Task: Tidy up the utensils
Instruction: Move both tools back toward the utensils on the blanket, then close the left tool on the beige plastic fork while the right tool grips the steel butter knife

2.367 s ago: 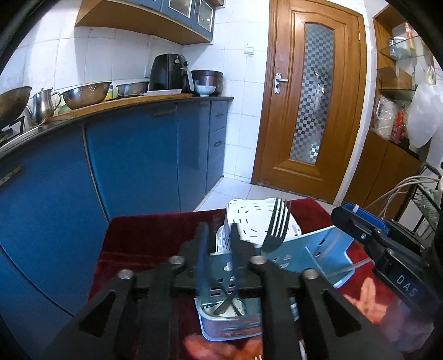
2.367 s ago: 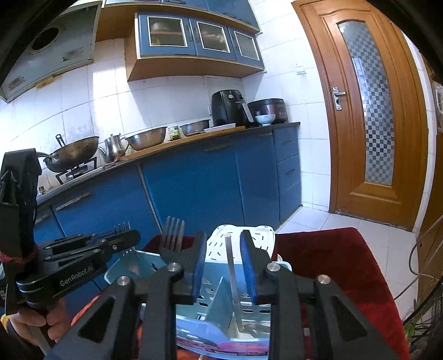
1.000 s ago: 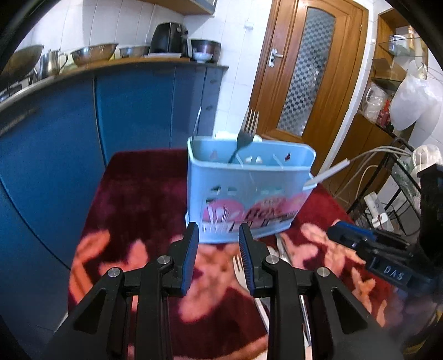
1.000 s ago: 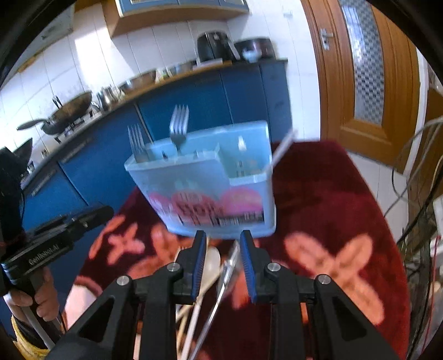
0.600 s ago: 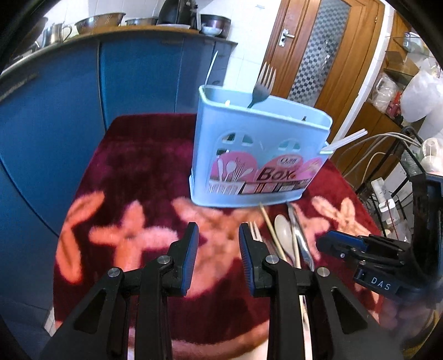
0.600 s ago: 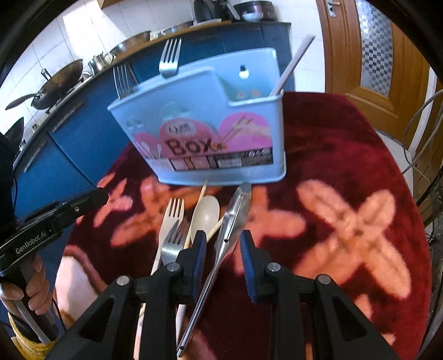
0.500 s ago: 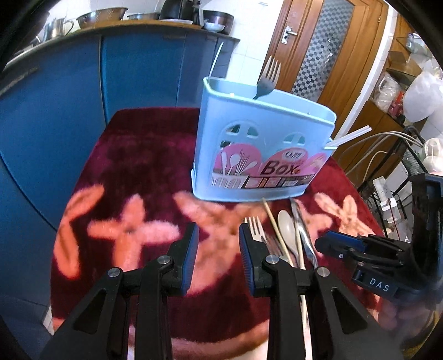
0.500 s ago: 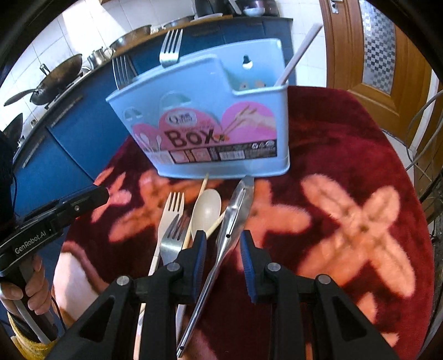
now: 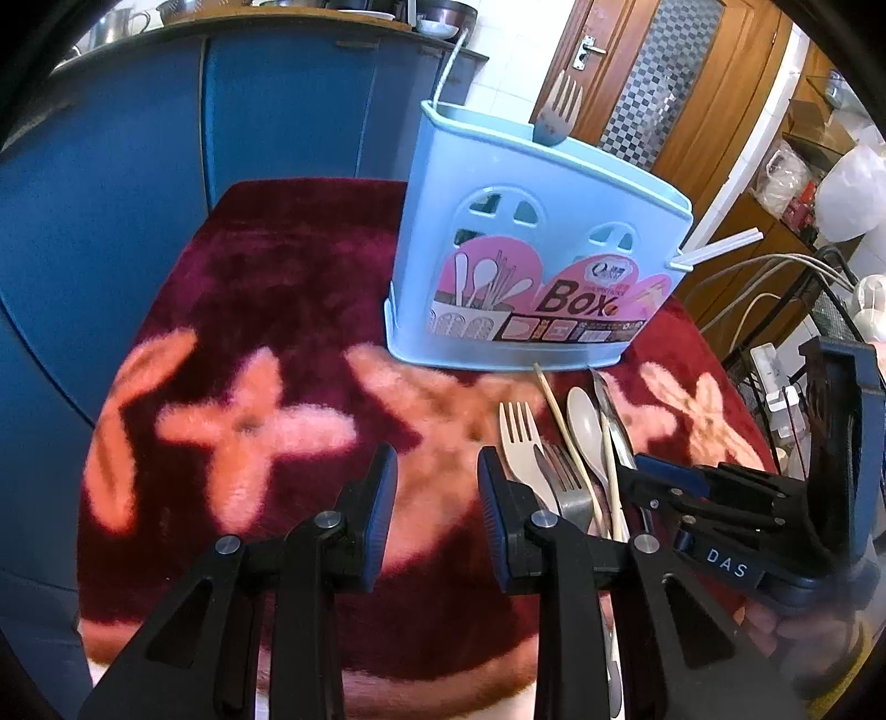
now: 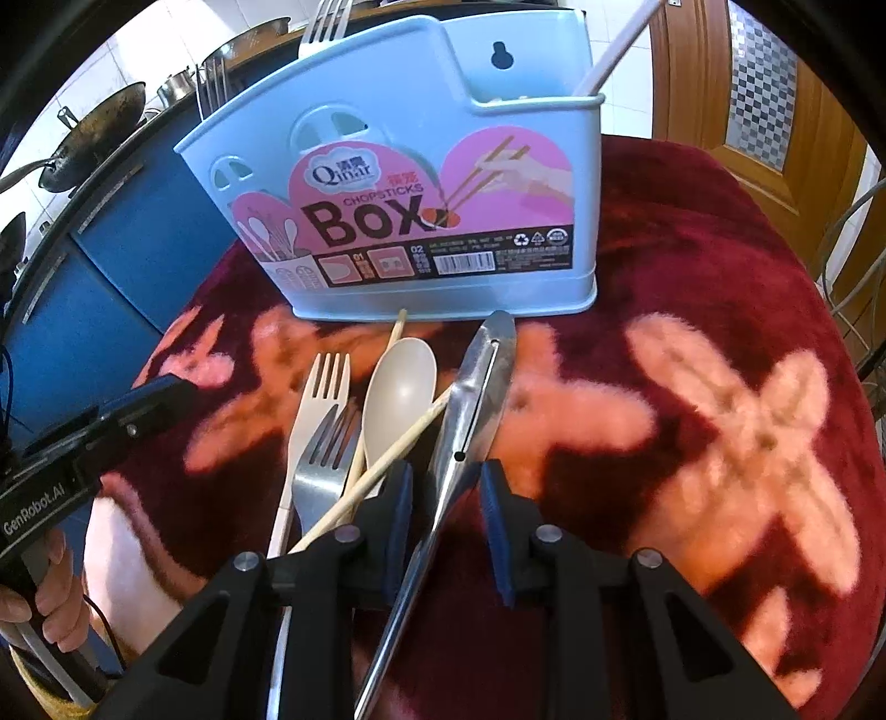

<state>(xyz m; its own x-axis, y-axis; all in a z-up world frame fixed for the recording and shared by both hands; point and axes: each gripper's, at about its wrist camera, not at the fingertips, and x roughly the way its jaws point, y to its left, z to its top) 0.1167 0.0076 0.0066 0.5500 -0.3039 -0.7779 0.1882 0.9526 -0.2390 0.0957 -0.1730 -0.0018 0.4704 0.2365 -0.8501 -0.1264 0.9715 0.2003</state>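
A light blue chopsticks box (image 10: 421,183) stands on the red floral cloth and holds forks (image 10: 324,22) and a white chopstick (image 10: 614,47); it also shows in the left wrist view (image 9: 531,260). In front of it lie a beige fork (image 10: 315,410), a metal fork (image 10: 318,471), a beige spoon (image 10: 396,393), wooden chopsticks (image 10: 387,454) and metal tongs (image 10: 470,399). My right gripper (image 10: 440,487) is open, its jaws either side of the tongs' handle. My left gripper (image 9: 437,482) is open and empty over the cloth, left of the utensils (image 9: 559,443).
The red floral cloth (image 10: 720,387) covers a small table. Blue kitchen cabinets (image 9: 166,138) stand to the left, a wooden door (image 9: 653,83) behind. Cables and a wire rack (image 9: 803,288) are at the right. A wok (image 10: 94,133) sits on the counter.
Both grippers have come down from above the box to low over the cloth. The right gripper has closed in on the tongs. The box's contents look the same.
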